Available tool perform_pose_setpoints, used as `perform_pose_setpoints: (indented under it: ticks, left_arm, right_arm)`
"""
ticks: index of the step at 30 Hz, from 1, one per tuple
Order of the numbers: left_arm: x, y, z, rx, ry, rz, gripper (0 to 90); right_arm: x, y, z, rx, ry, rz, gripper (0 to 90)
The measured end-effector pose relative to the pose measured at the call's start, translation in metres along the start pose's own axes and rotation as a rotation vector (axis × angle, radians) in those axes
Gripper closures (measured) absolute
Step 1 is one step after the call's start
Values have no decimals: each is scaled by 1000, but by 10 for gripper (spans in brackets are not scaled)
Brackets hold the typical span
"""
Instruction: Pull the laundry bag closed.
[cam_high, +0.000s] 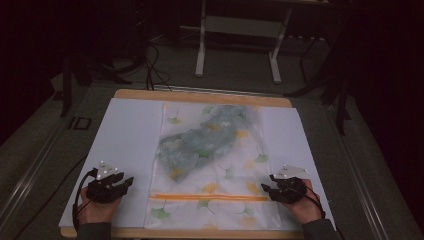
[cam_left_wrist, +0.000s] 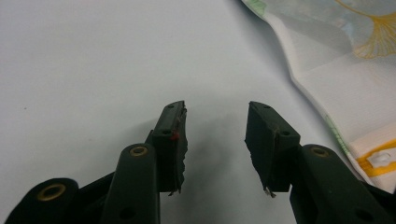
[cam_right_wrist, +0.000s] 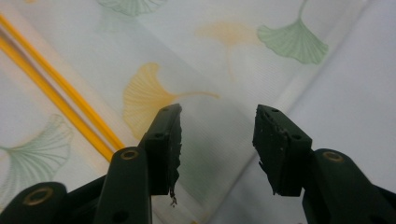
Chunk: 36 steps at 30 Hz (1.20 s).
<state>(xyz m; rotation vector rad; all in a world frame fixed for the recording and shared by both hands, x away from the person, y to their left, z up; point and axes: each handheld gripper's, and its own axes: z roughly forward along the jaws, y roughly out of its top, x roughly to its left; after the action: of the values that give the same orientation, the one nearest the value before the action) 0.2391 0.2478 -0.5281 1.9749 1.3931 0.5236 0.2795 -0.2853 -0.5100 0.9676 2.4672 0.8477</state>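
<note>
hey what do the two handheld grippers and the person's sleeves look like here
Both the left gripper and right gripper are black, each topped with a grey three-cornered plate. Their jaws are flat black pads with worn, ragged edges and brass-coloured pivot rivets. A dark cable trails from each. The sleeves are dark grey.

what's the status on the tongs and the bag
Left tongs open over bare white sheet, beside bag. Right tongs open above the translucent ginkgo-leaf-print zip bag edge, not gripping. Bag flat, orange zip strip across it. Nothing in the way.
</note>
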Motion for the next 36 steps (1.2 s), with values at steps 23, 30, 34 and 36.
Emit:
perform_pose_setpoints:
  ticks: [23,30,34,36]
  left_arm:
    - [-2,1,-1,-2,-13,-5,535]
    - [-3,2,-1,-3,-19,-7,533]
    - [-4,2,-1,0,-21,-8,532]
    - [-4,3,0,4,-22,-3,534]
  right_arm:
    - [31,38,22,33,152,-126,509]
    - [43,50,29,27,185,-155,505]
    - [49,55,32,26,197,-168,505]
    - [53,59,34,25,207,-180,503]
